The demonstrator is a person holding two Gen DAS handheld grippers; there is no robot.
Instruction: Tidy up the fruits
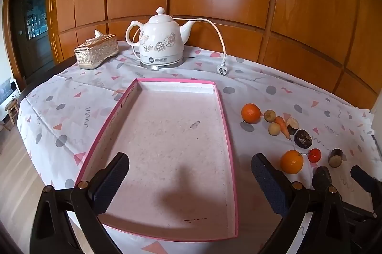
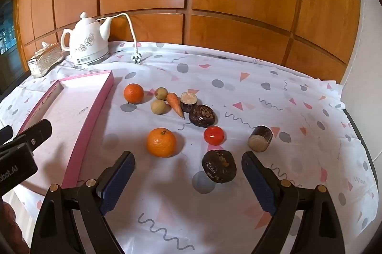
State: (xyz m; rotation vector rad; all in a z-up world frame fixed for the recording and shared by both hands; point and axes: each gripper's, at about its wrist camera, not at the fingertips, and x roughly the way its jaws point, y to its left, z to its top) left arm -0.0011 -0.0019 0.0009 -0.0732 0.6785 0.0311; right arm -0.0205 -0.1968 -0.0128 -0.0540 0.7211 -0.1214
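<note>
A shallow pink-rimmed tray (image 1: 224, 115) lies on the table, nothing in it; it also shows in the right wrist view (image 2: 95, 115). My left gripper (image 1: 189, 182) is open over its near end. Right of the tray lie two oranges (image 2: 161, 142) (image 2: 133, 93), a red tomato (image 2: 214, 135), a carrot (image 2: 175, 104), two small tan fruits (image 2: 158, 106), dark round fruits (image 2: 219, 166) (image 2: 202, 115) and two cut dark pieces (image 2: 260, 138). My right gripper (image 2: 188, 177) is open, empty, just in front of the near orange and the near dark fruit.
A white electric kettle (image 1: 160, 39) with a loose cord and plug (image 1: 222, 69) stands at the back, a silver tissue box (image 1: 96, 53) to its left. Wooden wall panels stand behind. The patterned tablecloth (image 2: 274, 99) covers the table; its edge drops off at left.
</note>
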